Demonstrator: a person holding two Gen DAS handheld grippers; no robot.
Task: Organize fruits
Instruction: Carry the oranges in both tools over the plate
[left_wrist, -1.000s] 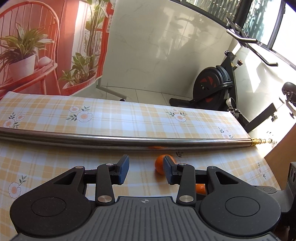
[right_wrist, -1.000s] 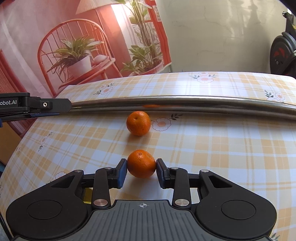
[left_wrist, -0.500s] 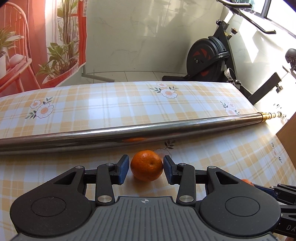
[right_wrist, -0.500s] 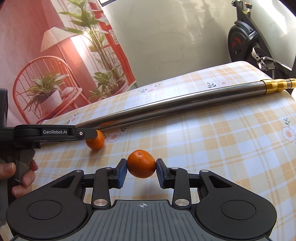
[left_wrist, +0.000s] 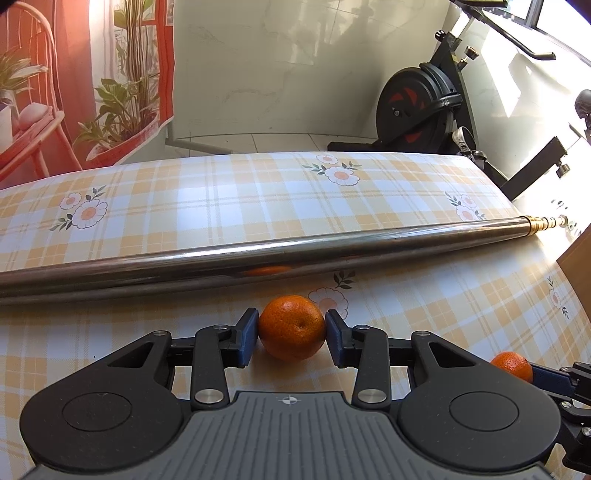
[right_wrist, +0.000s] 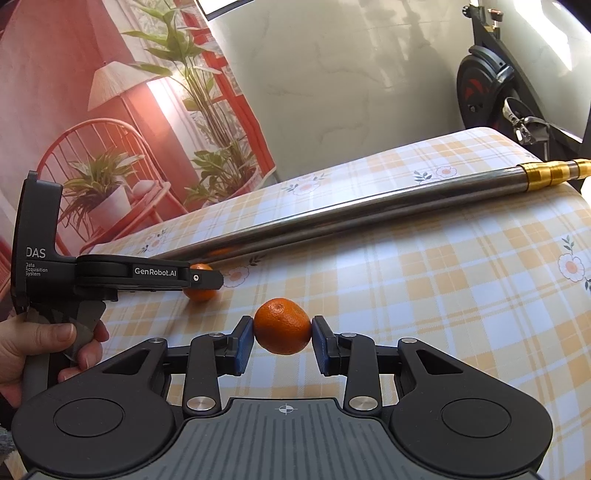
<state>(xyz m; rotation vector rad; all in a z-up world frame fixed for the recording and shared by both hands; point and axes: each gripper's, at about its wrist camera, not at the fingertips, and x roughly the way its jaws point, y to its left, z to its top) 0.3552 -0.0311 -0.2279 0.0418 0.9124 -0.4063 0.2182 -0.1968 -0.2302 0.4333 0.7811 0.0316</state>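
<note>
Tangerine (left_wrist: 291, 326) in the left wrist view sits on the table (left_wrist: 221, 199) just in front of the steel pole (left_wrist: 258, 254), the left gripper (left_wrist: 291, 332) having just closed its jaws onto it. In the right wrist view, the right gripper (right_wrist: 282, 334) holds a second tangerine (right_wrist: 282, 325) clamped above the cloth. Pickup seems finished; next comes lifting and carrying.

left gripper (right_wrist: 207, 280) side arm: "GenRobot.AI" | left gripper rear plate: "DAS", beneath it "Data Acquisition System" | no other legible text

Orange mandarins (left_wrist: 291, 326), yellow-checked floral tablecloth (left_wrist: 221, 206)
</note>
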